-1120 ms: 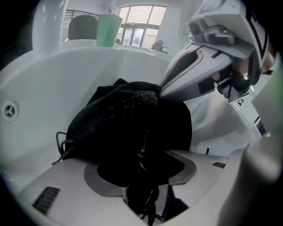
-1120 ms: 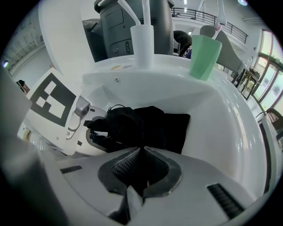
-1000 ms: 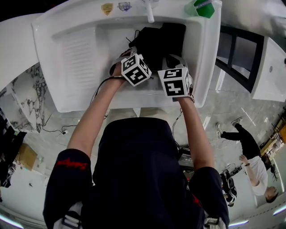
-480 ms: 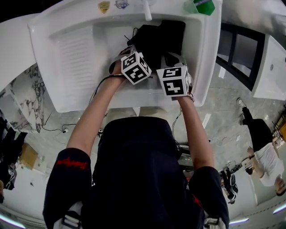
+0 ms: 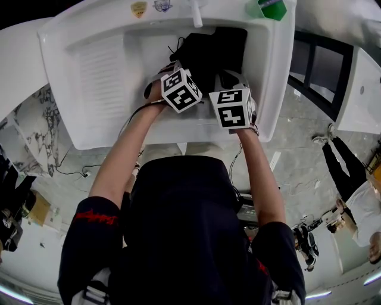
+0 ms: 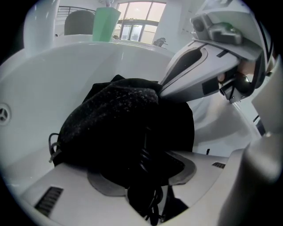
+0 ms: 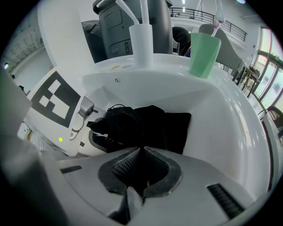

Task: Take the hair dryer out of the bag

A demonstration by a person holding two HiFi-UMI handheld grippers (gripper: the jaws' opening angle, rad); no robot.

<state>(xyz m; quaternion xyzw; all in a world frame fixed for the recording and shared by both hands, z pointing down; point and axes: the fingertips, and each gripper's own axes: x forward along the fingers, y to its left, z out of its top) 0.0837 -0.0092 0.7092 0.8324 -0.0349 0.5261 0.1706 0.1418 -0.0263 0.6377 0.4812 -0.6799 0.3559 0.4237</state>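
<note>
A black bag (image 5: 213, 49) lies in the white sink basin (image 5: 101, 77). My left gripper (image 6: 141, 174) reaches into it from the left, below its marker cube (image 5: 180, 89). Its jaws stand wide and have just been closing a little. The bag's dark bulk (image 6: 119, 119) and a coiled black cord (image 6: 148, 161) sit between them, and I see no squeeze. My right gripper (image 7: 141, 154) is shut on the bag's black fabric (image 7: 161, 126) at the near edge. The hair dryer's body does not show apart from the bag.
A green cup (image 7: 204, 50) and a white cup (image 7: 141, 44) stand on the sink's back ledge beside the faucet (image 5: 196, 15). The ribbed washboard (image 5: 101, 80) fills the basin's left half. A person (image 5: 357, 190) moves on the floor at right.
Both grippers stay where they were over the bag. The person on the floor at right has shifted position.
</note>
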